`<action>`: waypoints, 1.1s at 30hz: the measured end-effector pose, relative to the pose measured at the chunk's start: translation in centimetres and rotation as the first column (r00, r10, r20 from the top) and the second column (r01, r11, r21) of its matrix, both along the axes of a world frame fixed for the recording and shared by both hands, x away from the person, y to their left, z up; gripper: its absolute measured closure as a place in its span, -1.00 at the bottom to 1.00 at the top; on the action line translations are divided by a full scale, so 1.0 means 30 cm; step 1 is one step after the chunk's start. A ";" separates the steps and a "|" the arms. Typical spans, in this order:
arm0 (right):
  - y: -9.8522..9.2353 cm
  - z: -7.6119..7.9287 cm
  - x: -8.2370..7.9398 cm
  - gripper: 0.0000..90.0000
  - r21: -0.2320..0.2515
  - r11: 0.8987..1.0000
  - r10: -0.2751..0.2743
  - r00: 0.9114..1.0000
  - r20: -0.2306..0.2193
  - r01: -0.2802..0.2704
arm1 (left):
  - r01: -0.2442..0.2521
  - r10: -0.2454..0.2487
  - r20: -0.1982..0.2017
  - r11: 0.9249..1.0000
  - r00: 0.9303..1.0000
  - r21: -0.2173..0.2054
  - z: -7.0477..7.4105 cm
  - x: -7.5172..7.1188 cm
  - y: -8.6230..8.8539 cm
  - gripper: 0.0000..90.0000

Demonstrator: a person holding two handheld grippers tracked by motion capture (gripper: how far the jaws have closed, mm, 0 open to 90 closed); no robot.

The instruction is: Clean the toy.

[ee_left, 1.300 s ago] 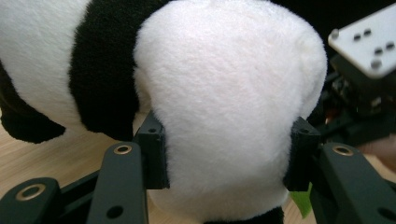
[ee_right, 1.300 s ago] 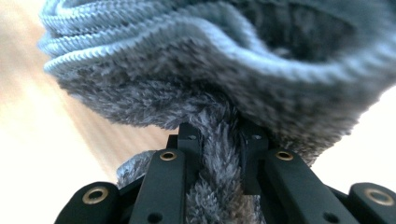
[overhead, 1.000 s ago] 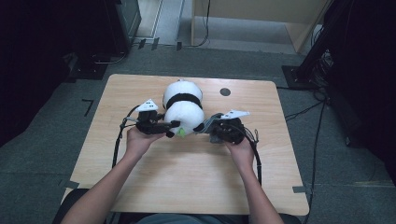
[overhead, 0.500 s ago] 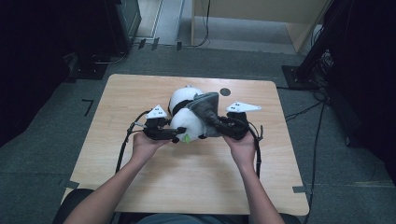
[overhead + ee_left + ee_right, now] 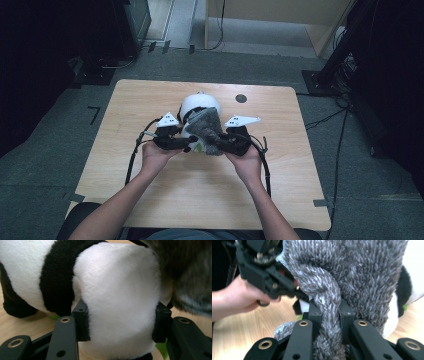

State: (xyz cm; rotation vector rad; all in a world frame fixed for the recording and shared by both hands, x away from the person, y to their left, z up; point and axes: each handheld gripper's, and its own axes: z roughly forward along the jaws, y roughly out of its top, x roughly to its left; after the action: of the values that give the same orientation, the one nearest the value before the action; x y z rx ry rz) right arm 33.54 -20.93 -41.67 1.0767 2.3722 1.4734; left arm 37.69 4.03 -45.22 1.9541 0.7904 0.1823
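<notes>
Two grippers are held at the middle of the light wooden table (image 5: 125, 165), where a black-and-white plush panda (image 5: 117, 297) lies. Its white belly is clamped by the left gripper (image 5: 121, 325), while a shaggy grey knitted cloth (image 5: 362, 277) draped against it is pinched by the right gripper (image 5: 329, 322)

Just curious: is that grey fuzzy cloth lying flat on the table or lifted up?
Lifted: the grey fuzzy cloth hangs bunched, pinched between the right gripper fingers, draped against the panda toy.

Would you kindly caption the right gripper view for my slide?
Right gripper pinching a fold of grey fuzzy cloth draped over a plush panda.
</notes>
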 end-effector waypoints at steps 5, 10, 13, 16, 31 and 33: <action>0.035 -0.046 0.002 0.75 -0.058 0.997 0.041 0.998 -0.036 -0.044 | -0.024 0.024 -0.019 0.999 1.000 -0.022 0.001 0.016 0.022 0.06; 0.055 -0.097 0.010 0.75 -0.134 0.989 0.059 0.997 -0.041 -0.064 | -0.043 0.041 -0.038 0.998 0.998 -0.054 0.012 0.041 0.058 0.06; 0.055 -0.135 0.020 0.74 -0.178 0.982 0.051 0.996 -0.068 -0.062 | -0.042 0.035 -0.068 0.994 0.997 -0.101 0.019 0.055 0.085 0.05; 0.049 -0.163 0.032 0.74 -0.194 0.980 0.038 0.996 -0.082 -0.053 | -0.028 0.021 -0.068 0.994 0.997 -0.106 0.025 0.060 0.095 0.05; -0.069 -0.166 0.069 0.73 -0.223 0.973 -0.079 0.992 -0.099 0.056 | -0.056 0.057 0.010 0.995 0.998 -0.078 0.045 0.071 0.158 0.04; -0.095 -0.162 0.072 0.73 -0.215 0.973 -0.105 0.989 -0.105 0.081 | -0.061 0.062 0.010 0.995 0.998 -0.075 0.044 0.074 0.166 0.04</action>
State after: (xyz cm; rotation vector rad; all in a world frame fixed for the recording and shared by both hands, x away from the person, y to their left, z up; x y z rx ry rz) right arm 35.70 -23.79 -46.52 1.2297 2.4494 1.1274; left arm 39.91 9.01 -43.89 1.8582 0.8385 0.1980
